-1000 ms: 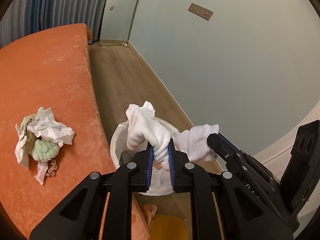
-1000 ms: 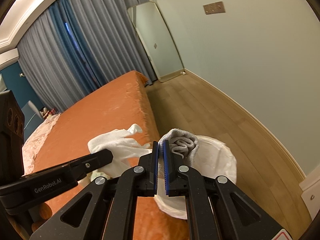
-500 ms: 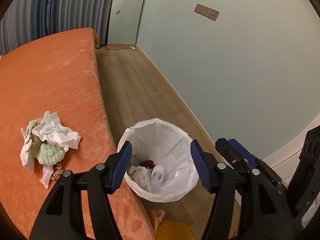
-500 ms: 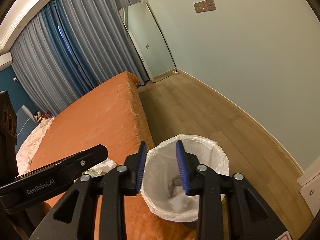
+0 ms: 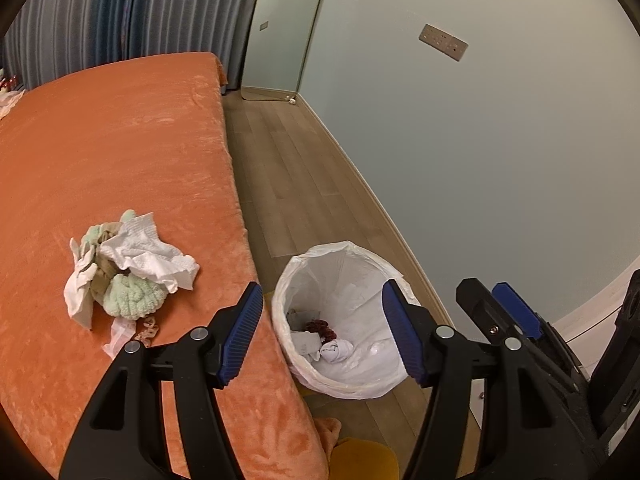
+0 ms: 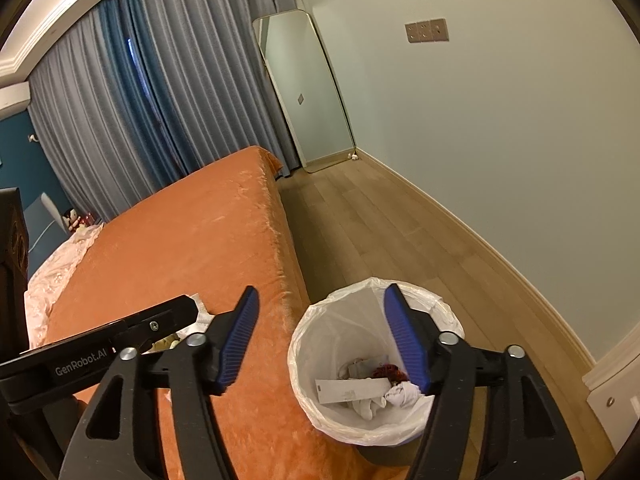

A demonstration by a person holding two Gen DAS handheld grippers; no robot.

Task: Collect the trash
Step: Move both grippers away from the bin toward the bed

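With both claws spread and holding nothing above the lined bin (image 5: 340, 320), the remaining trash pile (image 5: 124, 272) lies on the bed (image 5: 120, 152) left of and just beyond the left claw (image 5: 320, 336), nearer it than the right claw (image 6: 320, 336).

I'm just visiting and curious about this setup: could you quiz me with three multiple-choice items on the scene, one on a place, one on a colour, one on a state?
1. Where is the remaining trash pile?
A. on the bed
B. on the floor
C. in the bin

2. What colour is the bed cover?
A. blue
B. orange
C. white

3. How is the left gripper?
A. shut on a tissue
B. open, empty
C. shut, empty

Answers: 1 A, the pile lies on the cover beside the bin. 2 B, plainly orange. 3 B, jaws spread with nothing between.
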